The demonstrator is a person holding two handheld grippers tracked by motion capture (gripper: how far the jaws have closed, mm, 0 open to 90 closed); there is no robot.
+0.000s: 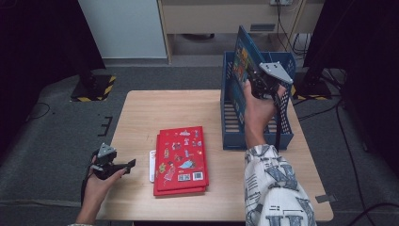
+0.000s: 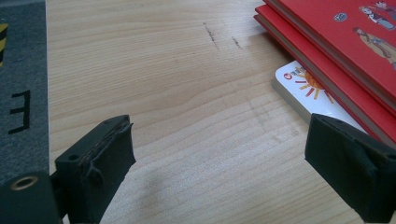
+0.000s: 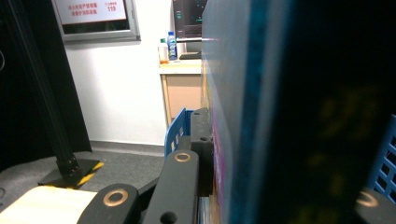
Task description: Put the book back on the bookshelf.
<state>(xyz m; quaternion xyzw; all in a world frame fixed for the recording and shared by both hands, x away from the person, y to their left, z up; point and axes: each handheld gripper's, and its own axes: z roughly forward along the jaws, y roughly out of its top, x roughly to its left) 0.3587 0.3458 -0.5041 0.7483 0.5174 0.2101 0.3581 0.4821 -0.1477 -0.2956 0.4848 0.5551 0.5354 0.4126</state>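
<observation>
Blue-covered book (image 1: 242,59) stands upright, pinched between the jaws of the right tool (image 1: 256,82), over the blue crate (image 1: 256,136) at the table's (image 1: 141,113) far side. The step in hand looks like loading books into the crate; next it must sink straight down before the jaws let go. The left tool (image 1: 123,165) waits spread and empty, red books (image 1: 181,160) just beside its right jaw.

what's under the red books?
A white card or booklet with a sun print pokes out from under the left edge of the red books. Most of it is covered, so its full size and anything else beneath can't be seen.
</observation>
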